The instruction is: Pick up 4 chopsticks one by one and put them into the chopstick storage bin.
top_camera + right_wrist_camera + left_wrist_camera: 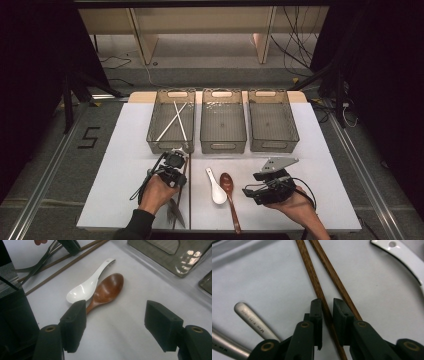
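Table (310,150) w/ three grey bins (223,121) at 12 o'clock; the 11 o'clock one already holds white chopsticks (174,121). Left gripper (327,312) nearly closed on one brown chopstick (312,272), 2nd (332,272) beside it. Right gripper (115,326) open, empty. Still unsorted, by my read: white spoon (215,186), wooden spoon (228,190), metal cutlery (254,321).

Hidden and cut-off parts around the brown chopsticks

The left gripper (327,315) covers the lower stretch of one brown chopstick (312,272); whether its pads press it is unclear. The white spoon (404,257) runs off the left gripper view's edge; engraving on the metal handle (253,321) is unreadable.
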The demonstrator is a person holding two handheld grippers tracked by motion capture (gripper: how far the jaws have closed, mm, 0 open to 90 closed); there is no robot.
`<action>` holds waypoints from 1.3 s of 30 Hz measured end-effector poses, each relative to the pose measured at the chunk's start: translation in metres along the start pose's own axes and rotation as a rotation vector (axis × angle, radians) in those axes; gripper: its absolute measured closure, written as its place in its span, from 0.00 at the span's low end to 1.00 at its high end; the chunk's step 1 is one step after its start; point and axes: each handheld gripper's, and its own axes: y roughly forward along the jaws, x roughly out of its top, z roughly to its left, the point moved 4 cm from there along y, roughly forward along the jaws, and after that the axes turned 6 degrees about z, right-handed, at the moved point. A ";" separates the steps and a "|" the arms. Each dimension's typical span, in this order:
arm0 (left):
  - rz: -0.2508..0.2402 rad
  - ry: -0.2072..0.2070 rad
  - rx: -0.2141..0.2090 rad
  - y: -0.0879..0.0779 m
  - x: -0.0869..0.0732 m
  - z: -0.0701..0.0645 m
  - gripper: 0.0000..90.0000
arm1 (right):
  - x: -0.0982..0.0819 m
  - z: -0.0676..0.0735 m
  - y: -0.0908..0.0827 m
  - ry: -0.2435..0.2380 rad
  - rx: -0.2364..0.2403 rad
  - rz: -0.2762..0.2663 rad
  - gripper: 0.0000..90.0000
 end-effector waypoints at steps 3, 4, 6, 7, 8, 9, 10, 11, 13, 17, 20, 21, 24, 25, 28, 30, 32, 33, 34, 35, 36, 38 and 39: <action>0.002 0.004 0.000 0.000 0.001 -0.002 0.88 | 0.000 0.000 0.000 -0.001 0.001 0.001 0.39; 0.002 0.006 -0.009 0.000 0.001 -0.003 0.88 | 0.000 0.000 0.000 -0.001 0.001 0.001 0.39; -0.002 0.008 -0.013 0.001 0.002 -0.004 0.89 | 0.000 0.000 0.000 -0.001 0.001 0.002 0.39; -0.004 0.010 -0.027 0.001 0.002 -0.006 0.89 | 0.000 0.000 0.000 -0.001 0.001 0.001 0.39; -0.005 0.016 -0.024 0.001 0.002 -0.007 0.90 | 0.000 0.000 0.000 0.000 0.000 0.000 0.39; -0.004 0.017 -0.031 0.001 0.002 -0.008 0.90 | 0.000 -0.001 0.000 0.000 0.000 0.000 0.39; 0.000 0.023 -0.034 0.001 0.003 -0.009 0.90 | 0.000 -0.001 0.000 0.000 0.000 0.000 0.39; 0.001 0.027 -0.040 0.002 0.003 -0.010 0.91 | 0.000 -0.001 0.000 0.000 0.001 0.001 0.39; -0.001 0.033 -0.051 0.002 0.004 -0.013 0.91 | 0.000 0.000 0.000 -0.002 0.002 0.001 0.39; -0.010 0.039 -0.072 0.002 0.005 -0.018 0.92 | 0.000 -0.001 0.000 0.000 0.002 0.001 0.39; -0.025 0.035 -0.088 0.000 0.006 -0.019 0.93 | 0.000 -0.001 0.000 0.001 0.004 -0.001 0.39; -0.031 0.034 -0.091 -0.001 0.006 -0.019 0.93 | 0.000 -0.001 0.000 0.001 0.004 -0.001 0.39; -0.055 0.031 -0.103 -0.005 0.008 -0.019 0.93 | 0.000 -0.001 0.000 -0.001 0.004 -0.001 0.39; -0.067 0.032 -0.113 -0.007 0.009 -0.019 0.93 | 0.000 -0.001 0.000 -0.001 0.004 -0.001 0.39; -0.098 0.037 -0.134 -0.013 0.010 -0.020 0.93 | 0.000 -0.001 0.000 0.000 0.005 -0.001 0.39; -0.119 0.041 -0.149 -0.017 0.011 -0.021 0.93 | 0.000 -0.001 0.000 -0.001 0.004 0.000 0.39; -0.151 0.040 -0.164 -0.023 0.013 -0.023 0.93 | 0.001 -0.001 0.000 -0.001 0.004 -0.001 0.39; -0.164 0.045 -0.174 -0.027 0.014 -0.024 0.93 | 0.001 -0.001 0.000 -0.001 0.005 -0.001 0.39; -0.181 0.047 -0.173 -0.029 0.016 -0.024 0.93 | 0.001 -0.001 0.000 -0.001 0.005 -0.002 0.39; -0.199 0.054 -0.173 -0.033 0.017 -0.026 0.93 | 0.001 -0.001 0.000 -0.001 0.006 -0.003 0.39; -0.211 0.054 -0.182 -0.036 0.018 -0.027 0.93 | 0.001 -0.001 0.000 0.000 0.005 -0.003 0.39; -0.248 0.052 -0.189 -0.042 0.021 -0.028 0.93 | 0.001 -0.001 -0.001 0.000 0.006 -0.005 0.39; -0.265 0.052 -0.193 -0.046 0.023 -0.028 0.93 | 0.001 -0.001 -0.001 0.000 0.005 -0.006 0.39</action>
